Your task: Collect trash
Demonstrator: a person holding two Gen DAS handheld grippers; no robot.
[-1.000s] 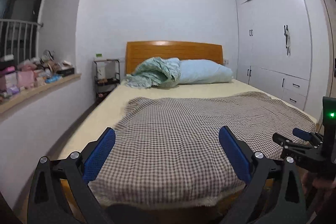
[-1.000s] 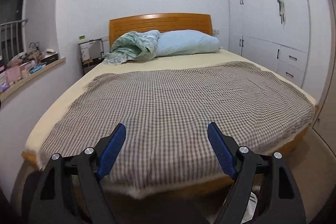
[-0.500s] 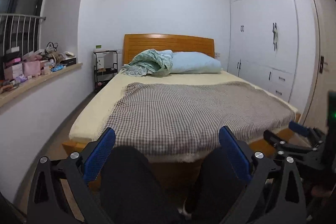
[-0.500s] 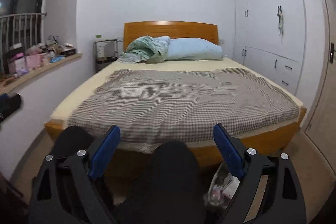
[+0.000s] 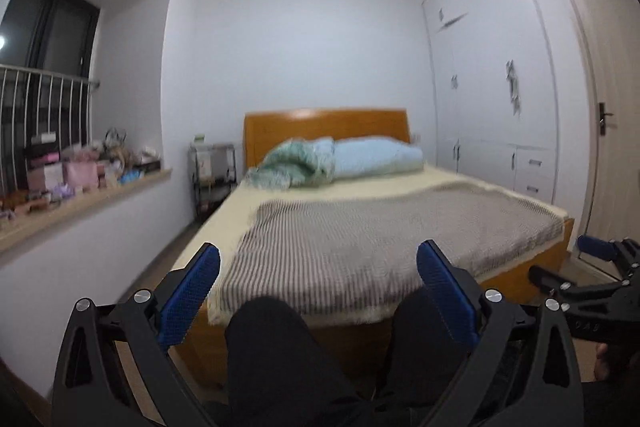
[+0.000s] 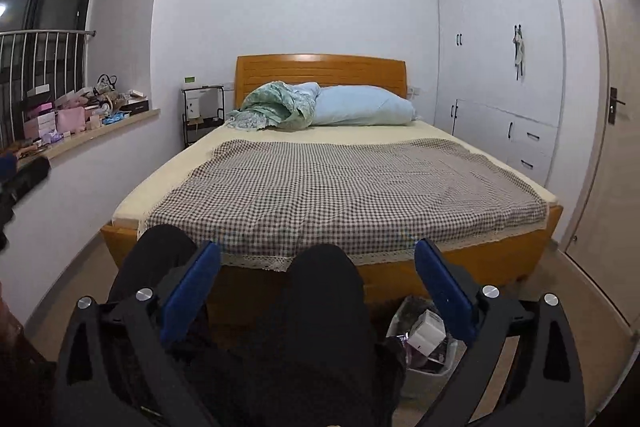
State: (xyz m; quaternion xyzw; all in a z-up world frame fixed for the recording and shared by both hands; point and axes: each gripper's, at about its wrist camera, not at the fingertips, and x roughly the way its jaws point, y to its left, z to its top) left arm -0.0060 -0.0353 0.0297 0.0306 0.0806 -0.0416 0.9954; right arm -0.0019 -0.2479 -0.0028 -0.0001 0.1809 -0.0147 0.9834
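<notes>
Two empty claws, left claw (image 5: 318,291) wide, right claw (image 6: 317,285) opening.

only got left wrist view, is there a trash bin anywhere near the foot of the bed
Observer: Yes. The right wrist view shows a white plastic trash bin on the floor, just right of the person's black-trousered knee.
Operator: anything in it
Observer: A small white box lies on top of mixed wrappers.
Operator: right gripper carrying anything
Observer: No. The right gripper jaws are opening, with nothing between them.
</notes>
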